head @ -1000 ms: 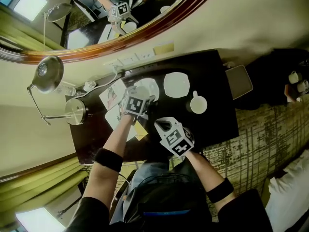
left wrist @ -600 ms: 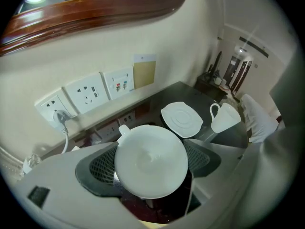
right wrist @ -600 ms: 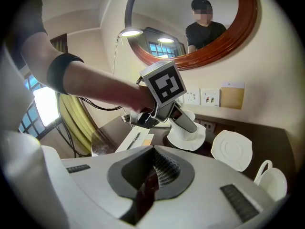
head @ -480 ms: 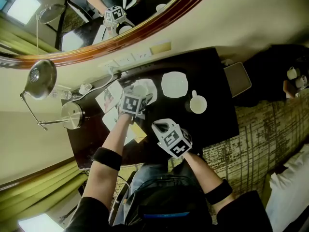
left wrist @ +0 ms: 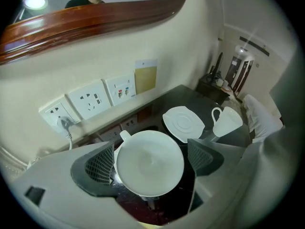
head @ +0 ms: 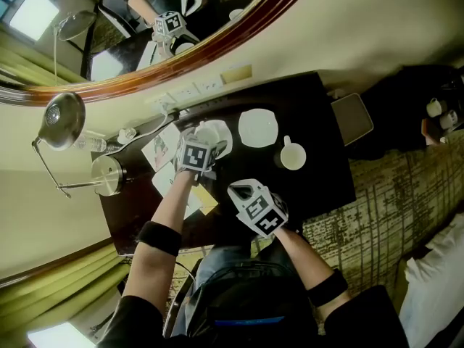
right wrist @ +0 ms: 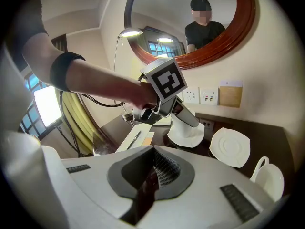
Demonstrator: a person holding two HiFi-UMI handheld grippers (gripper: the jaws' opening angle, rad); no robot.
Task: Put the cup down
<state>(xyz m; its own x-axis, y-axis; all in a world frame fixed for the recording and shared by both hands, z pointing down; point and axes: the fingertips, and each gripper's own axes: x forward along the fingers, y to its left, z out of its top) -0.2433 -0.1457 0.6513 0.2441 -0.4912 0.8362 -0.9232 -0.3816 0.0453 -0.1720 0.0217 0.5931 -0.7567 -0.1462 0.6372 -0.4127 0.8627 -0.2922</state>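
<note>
On the dark table (head: 319, 122) under the big wood-framed mirror (left wrist: 95, 20), the white cup (left wrist: 150, 168) sits upright on its saucer (right wrist: 187, 141), over toward the wall side where the sockets (left wrist: 90, 98) are. Its handle points back at the wall.

The left gripper (left wrist: 150, 156) is angled down over it with the cup right between its jaws, and those jaws have just been opening up. From the left gripper view there's a sliver of dark table between the cup and the right-hand pad. The left-hand pad is super close to the rim, and I honestly can't tell if it's brushing it. Either way nothing is squeezing the cup, so I'd call that gripper open around it rather than holding it.

The right gripper (right wrist: 153, 175) hangs nearer the person's body, over the front part of the table, with its jaws pressed together and nothing in them.

Other stuff on the table: a second, empty saucer (left wrist: 183, 123) just beside the first, and another white cup (left wrist: 228, 121) a bit past that, standing on the bare table. On the other side there are some papers (head: 163, 147) with a pen (right wrist: 135, 140) lying on them, plus a shiny metal desk lamp (head: 64, 111) at the far end.
</note>
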